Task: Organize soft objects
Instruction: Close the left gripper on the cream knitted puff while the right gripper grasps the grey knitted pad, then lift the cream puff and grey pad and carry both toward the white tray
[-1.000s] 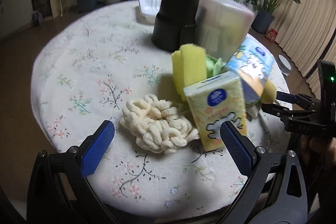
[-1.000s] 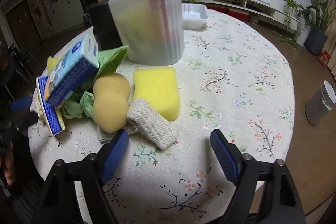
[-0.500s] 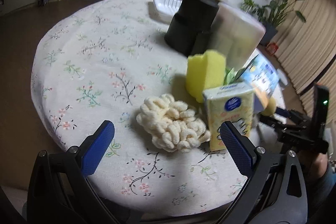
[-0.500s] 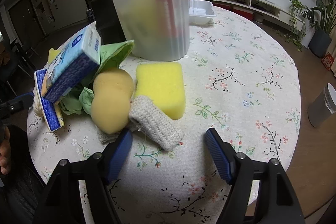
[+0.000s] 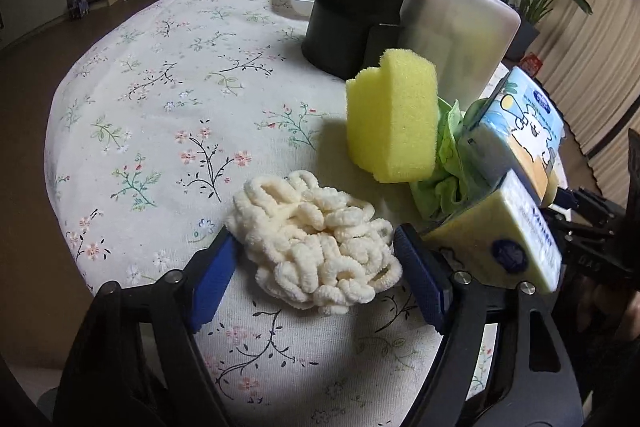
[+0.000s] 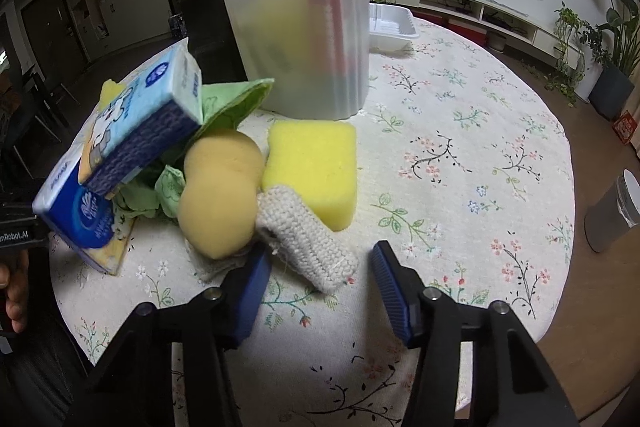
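Left wrist view: we close our left gripper (image 5: 310,277) around the fluffy cloth (image 5: 316,251) to lift it; our right gripper (image 6: 318,287) narrows around the knitted pad (image 6: 308,239)

Dim indoor light from above; the counter (image 5: 168,75) is brightest at its near edge. Fisheye bending, dark corners, soft shadows, slight blur.

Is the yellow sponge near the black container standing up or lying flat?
Standing up: the yellow sponge rests on its narrow edge, leaning against the green cloth.
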A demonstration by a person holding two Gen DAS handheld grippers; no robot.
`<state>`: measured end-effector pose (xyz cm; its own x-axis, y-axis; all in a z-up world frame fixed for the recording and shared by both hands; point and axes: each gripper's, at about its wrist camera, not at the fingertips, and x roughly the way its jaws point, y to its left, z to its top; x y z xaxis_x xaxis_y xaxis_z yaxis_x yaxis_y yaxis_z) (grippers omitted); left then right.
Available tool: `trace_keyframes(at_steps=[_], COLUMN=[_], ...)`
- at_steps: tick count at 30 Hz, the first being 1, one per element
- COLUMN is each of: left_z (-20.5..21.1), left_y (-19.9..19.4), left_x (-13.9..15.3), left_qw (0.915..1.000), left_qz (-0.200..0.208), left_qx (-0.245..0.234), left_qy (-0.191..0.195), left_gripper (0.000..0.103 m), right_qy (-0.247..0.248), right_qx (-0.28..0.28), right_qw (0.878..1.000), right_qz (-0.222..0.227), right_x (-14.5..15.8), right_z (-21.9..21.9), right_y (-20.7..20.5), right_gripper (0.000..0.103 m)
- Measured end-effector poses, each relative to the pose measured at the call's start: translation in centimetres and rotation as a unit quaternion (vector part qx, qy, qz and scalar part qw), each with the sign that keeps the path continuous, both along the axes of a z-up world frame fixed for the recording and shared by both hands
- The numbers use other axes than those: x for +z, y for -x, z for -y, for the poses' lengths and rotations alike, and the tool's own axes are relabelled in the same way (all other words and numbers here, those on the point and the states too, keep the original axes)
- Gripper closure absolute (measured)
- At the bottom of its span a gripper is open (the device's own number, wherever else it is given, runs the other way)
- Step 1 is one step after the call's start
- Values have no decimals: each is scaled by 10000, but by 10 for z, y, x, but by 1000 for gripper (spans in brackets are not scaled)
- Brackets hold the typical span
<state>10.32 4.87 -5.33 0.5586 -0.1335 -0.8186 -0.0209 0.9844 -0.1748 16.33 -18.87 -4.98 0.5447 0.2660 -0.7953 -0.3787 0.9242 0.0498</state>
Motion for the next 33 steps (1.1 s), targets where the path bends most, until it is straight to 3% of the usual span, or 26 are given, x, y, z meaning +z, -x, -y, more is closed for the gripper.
trace_keyframes(at_steps=[4,7,11,16,18,19,20,23,25,33], left_z=[12,10,6,8,8,9,9,4,2,-1], left_y=[5,8,9,10,11,12,13,13,12,13], left_x=[-3,-2,-2,-2,-2,-1,-1,0,0,1], left_qw=[9991,9991,9989,9988,9984,9981,9979,9981,9986,9990], left_qz=[55,121,172,193,209,222,233,236,241,321], left_qx=[-5,44,141,136,156,179,200,272,261,254], left_qy=[-412,-393,-424,-440,-503,-554,-569,-493,-393,-156], left_gripper=[27,28,38,39,49,56,69,90,95,97], right_qy=[-45,-61,-3,5,34,78,126,95,44,-62], right_qx=[4,-15,24,34,64,92,105,135,136,57], right_qw=[10000,10000,10000,9999,9999,9998,9996,9996,9997,9996], right_qz=[13,23,81,96,133,179,222,222,202,257], right_x=[0,0,-1,-2,-2,-3,-2,-2,-1,6], right_z=[1,1,-3,-4,-6,-7,-8,-8,-8,-4], right_y=[-2,-7,-12,-14,-14,-14,-13,-12,-10,1], right_gripper=[48,48,48,49,50,62,65,67,68,69])
